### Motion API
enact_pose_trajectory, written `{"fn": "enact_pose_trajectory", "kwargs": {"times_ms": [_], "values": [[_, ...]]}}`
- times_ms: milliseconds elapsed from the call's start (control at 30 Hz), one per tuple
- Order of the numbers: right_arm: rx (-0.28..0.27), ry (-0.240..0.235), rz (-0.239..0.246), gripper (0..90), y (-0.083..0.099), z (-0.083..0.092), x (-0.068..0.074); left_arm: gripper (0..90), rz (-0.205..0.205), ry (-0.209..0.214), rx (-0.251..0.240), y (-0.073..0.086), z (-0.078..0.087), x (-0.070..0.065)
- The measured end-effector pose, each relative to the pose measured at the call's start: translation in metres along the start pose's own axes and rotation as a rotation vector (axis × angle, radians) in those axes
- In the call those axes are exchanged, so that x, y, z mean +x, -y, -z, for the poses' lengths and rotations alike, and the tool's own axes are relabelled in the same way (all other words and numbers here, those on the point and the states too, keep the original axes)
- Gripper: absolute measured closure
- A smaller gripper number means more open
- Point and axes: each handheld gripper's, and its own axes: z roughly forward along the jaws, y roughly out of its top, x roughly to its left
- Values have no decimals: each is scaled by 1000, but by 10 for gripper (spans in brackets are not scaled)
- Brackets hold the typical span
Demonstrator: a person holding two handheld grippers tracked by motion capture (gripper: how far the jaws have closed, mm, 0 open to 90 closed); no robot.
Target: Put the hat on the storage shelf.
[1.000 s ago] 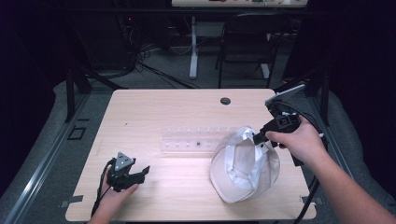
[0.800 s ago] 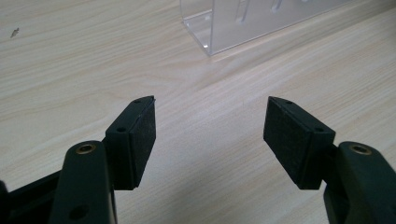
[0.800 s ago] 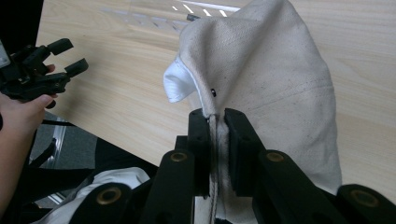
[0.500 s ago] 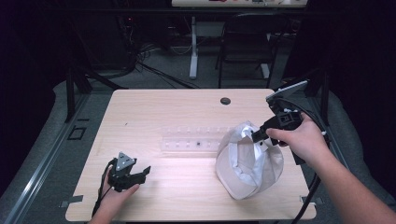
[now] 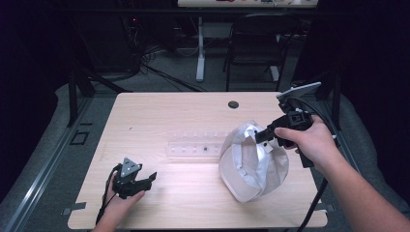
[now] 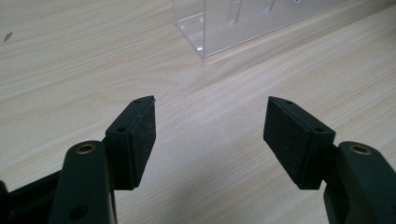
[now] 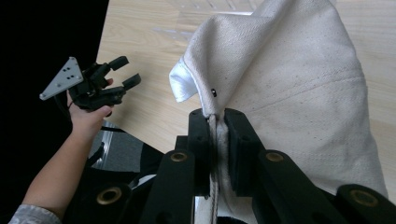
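A white cloth cap [image 5: 251,162] hangs at the right side of the table, lifted by its rim. My right gripper [image 5: 261,135] is shut on that rim; in the right gripper view the cap [image 7: 289,88] drapes past the clamped jaws of my right gripper [image 7: 216,122]. My left gripper [image 5: 150,177] rests low near the table's front left, open, with nothing between its pads [image 6: 142,135]. My left gripper [image 7: 125,71] is seen far off in the right gripper view too. A clear plastic rack [image 5: 196,144] lies on the table's middle, just left of the cap.
A small dark round grommet [image 5: 233,104] sits near the table's far edge. The wooden table [image 5: 159,116] is bare at the left and front. A chair [image 5: 256,43] and cables stand beyond the table. The clear rack's corner [image 6: 205,28] lies ahead of my left gripper.
My right gripper has lifted the cap and carried it slightly right and away. My left gripper has stayed in place.
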Motion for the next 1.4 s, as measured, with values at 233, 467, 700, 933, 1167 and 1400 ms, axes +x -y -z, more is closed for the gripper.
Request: {"fn": "enact_pose_trajectory", "kwargs": {"times_ms": [233,467,700,933,1167,1400], "values": [[-16,-15,16,816,-4,2,11,344,0,-1,-12,-1,1,-2],[-27,-51,1,816,-11,1,16,344,-7,13,-28,-6,4,-7],[-36,-80,-3,816,-17,1,18,351,-10,27,-47,-10,7,-11],[-53,-121,0,816,-25,3,24,361,-7,65,-76,-20,12,-19],[-65,-118,-13,817,-32,3,31,361,-21,117,-120,-34,19,-35],[-45,-99,-10,817,-41,-3,40,376,-53,163,-120,-45,16,-52]]}}
